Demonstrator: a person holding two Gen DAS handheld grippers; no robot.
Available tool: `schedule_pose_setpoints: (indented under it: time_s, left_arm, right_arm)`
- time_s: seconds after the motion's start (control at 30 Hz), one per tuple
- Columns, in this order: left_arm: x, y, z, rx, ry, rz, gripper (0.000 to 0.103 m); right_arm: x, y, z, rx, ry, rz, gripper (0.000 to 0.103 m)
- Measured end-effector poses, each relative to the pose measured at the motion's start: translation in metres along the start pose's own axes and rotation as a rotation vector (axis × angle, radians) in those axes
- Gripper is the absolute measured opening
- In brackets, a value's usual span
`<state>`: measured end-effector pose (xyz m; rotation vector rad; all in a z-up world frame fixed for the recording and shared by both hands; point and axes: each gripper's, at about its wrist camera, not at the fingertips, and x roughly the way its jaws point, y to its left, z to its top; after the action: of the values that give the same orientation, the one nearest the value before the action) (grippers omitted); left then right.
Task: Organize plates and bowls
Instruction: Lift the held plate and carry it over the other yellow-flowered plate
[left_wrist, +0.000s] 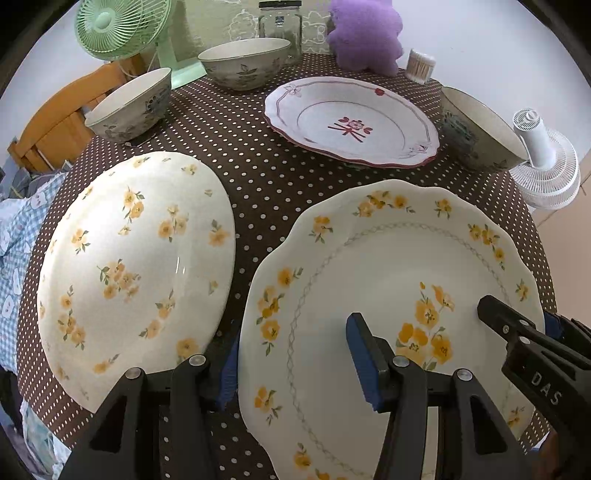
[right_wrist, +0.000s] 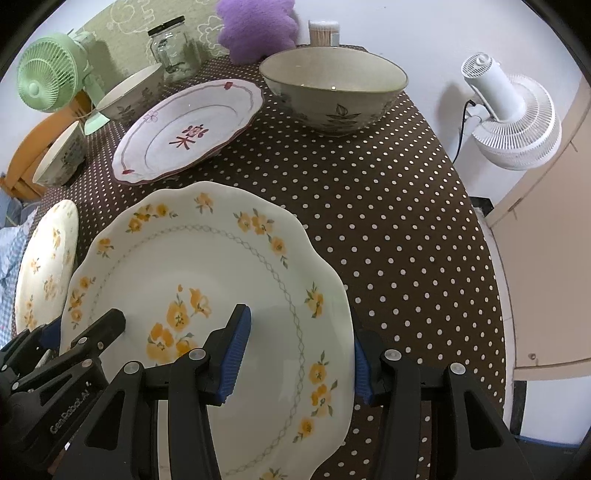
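Note:
A scalloped white plate with yellow flowers (left_wrist: 388, 258) (right_wrist: 207, 258) hangs between both grippers. My left gripper (left_wrist: 295, 332) (right_wrist: 85, 325) is shut on its left rim, one pad on the plate's face and the other outside the edge. The right gripper (right_wrist: 301, 325) (left_wrist: 517, 317) is shut on the opposite rim in the same way. A round yellow-flowered plate (left_wrist: 136, 258) (right_wrist: 48, 258) lies to the left. A white plate with red trim (left_wrist: 351, 122) (right_wrist: 188, 129) sits farther back. Three grey floral bowls (left_wrist: 243, 62) (left_wrist: 129, 107) (left_wrist: 476, 129) stand around it.
The brown polka-dot tablecloth (right_wrist: 388, 221) covers the table. At the back stand a green fan (left_wrist: 118, 29), a glass jar (left_wrist: 280, 29), a purple cushion (left_wrist: 365, 33) and a stick holder (left_wrist: 421, 66). A white fan (right_wrist: 513, 118) stands off the right edge.

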<state>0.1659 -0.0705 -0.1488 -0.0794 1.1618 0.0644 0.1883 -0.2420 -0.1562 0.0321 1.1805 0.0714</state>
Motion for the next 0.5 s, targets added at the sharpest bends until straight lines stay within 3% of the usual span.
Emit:
schedule_pose_setpoints:
  time_s: [0.33, 0.4, 0.43, 0.47, 0.5]
  left_arm:
    - [0.002, 0.004, -0.002, -0.022, 0.009, -0.004, 0.058]
    - [-0.004, 0.002, -0.004, -0.02, -0.005, -0.004, 0.072]
    - [-0.006, 0.002, -0.005, -0.021, -0.008, -0.008, 0.076]
    - [-0.008, 0.002, -0.007, -0.023, -0.009, -0.009, 0.077]
    - [-0.009, 0.002, -0.008, -0.029, -0.007, -0.006, 0.077]
  right_arm:
    - [0.002, -0.002, -0.005, 0.031, 0.015, 0.019, 0.056]
    - [-0.003, -0.001, -0.005, 0.015, -0.009, 0.027, 0.062]
    - [-0.009, 0.0, -0.005, -0.001, -0.035, 0.025, 0.074]
    - [-0.013, 0.001, -0.005, -0.01, -0.055, 0.021, 0.082]
    - [-0.017, 0.002, -0.006, -0.016, -0.075, 0.008, 0.083]
